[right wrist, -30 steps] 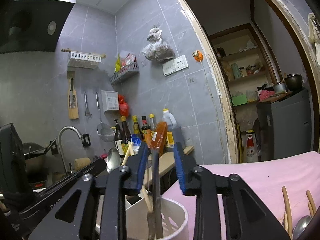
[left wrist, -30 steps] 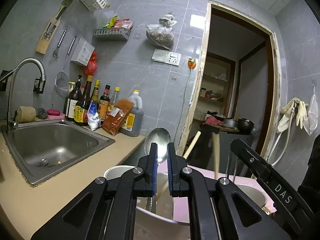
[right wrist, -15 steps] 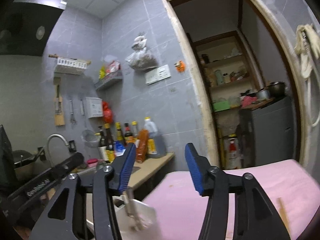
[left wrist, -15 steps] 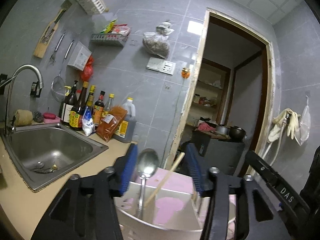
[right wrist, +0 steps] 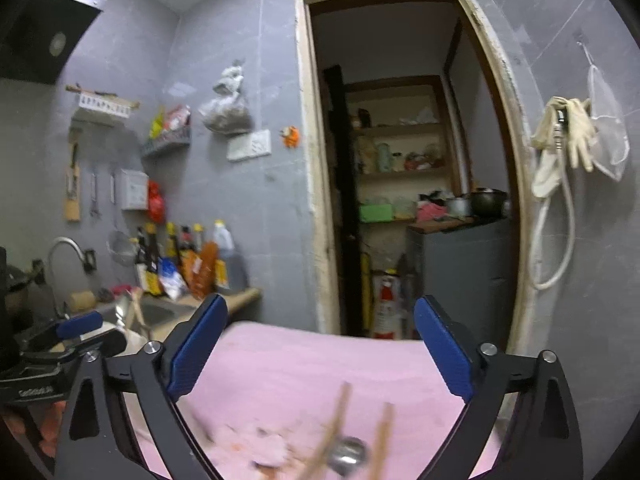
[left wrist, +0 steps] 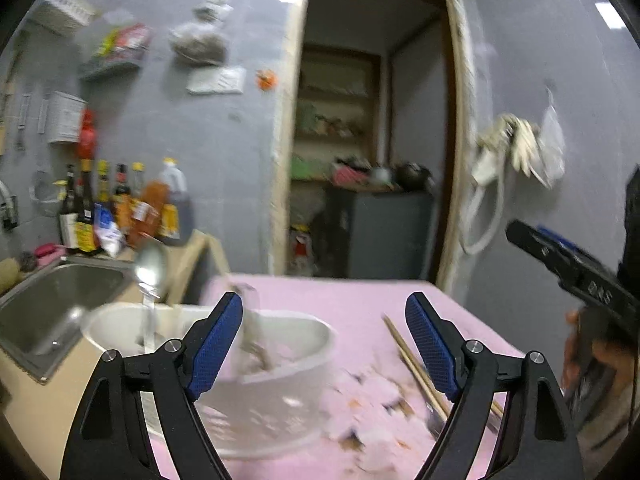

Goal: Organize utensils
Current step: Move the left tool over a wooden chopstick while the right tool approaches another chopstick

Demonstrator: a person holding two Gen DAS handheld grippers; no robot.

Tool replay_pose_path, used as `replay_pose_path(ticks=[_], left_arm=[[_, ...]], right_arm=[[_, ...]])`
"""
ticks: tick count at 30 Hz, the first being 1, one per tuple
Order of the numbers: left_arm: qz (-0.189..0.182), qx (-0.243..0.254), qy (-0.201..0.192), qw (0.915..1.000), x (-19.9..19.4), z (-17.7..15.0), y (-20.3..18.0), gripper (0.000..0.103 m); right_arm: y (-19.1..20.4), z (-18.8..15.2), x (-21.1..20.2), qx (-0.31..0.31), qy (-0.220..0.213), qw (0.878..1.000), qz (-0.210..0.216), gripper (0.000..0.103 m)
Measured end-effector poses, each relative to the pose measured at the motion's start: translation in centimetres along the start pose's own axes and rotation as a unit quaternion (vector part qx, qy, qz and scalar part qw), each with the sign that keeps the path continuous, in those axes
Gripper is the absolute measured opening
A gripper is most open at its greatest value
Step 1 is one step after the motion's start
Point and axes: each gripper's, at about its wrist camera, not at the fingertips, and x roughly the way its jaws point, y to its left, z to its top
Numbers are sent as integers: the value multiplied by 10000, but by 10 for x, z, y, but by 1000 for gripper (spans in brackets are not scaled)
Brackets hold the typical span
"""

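Far left, left wrist view: stainless steel sink point(left wrist: 48, 312) sunk into a beige countertop point(left wrist: 36, 404), basin dull and smooth. Behind it a row of sauce bottles point(left wrist: 116, 208) stands against the grey tiled wall.

Beside the sink, a white plastic utensil holder point(left wrist: 280, 364), rounded and smooth-walled, sits at the left edge of the pink mat point(left wrist: 344, 304). A metal spoon point(left wrist: 150, 276) stands upright in it, shiny oval bowl uppermost; a second utensil leans inside, too blurred to name.

Left gripper point(left wrist: 324, 344): jaws spread wide, nothing between them. Blue pads have a fine cross-hatched texture; the left pad overlaps the holder's rim in view, contact cannot be told.

Right of the holder, thin wooden chopsticks point(left wrist: 416, 364) lie flat on the mat, running diagonally toward the right pad. The mat surface here looks worn, with pale and rust-coloured patches.

Right wrist view: right gripper point(right wrist: 320, 348) also wide apart and empty, over the pink mat point(right wrist: 320, 360). Below it, motion-blurred, two wooden chopsticks point(right wrist: 340, 420) and the round metal end of a utensil point(right wrist: 348, 452) lie on the mat.

Far right wall: pale rubber gloves point(right wrist: 568, 136) hang from a hook, with a white hose looping under them.
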Motion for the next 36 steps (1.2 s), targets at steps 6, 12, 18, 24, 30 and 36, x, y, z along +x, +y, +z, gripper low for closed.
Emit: replay_pose_path(ticks=[6,12,18,24,30,36], left_arm=[[-205,342,436,9983,19,-18,-37,80],[-335,764,791,9934,36,-26,-67,80],[-573,862,1329,9857,62,-38,-83,79],[-834,528,2148,9717,102,-48,-81,67],[-1002,105,2836,9536,140,-55,-72,40],[-1137,-369,3197,9399,163,-56,-59,26]], right_arm=[[-42,-17,-6,46,526,9980,-339,96],[-70,-42,2,232,1202,9915,-430,96],[-86,-62,14,411,1792,9825,-312,84],[-99,-69,33,696,2454,9669,-93,61],[-92,-82,57,559,3119,9485,19,50],[-90,-91,72,496,3486,9359,72,35]])
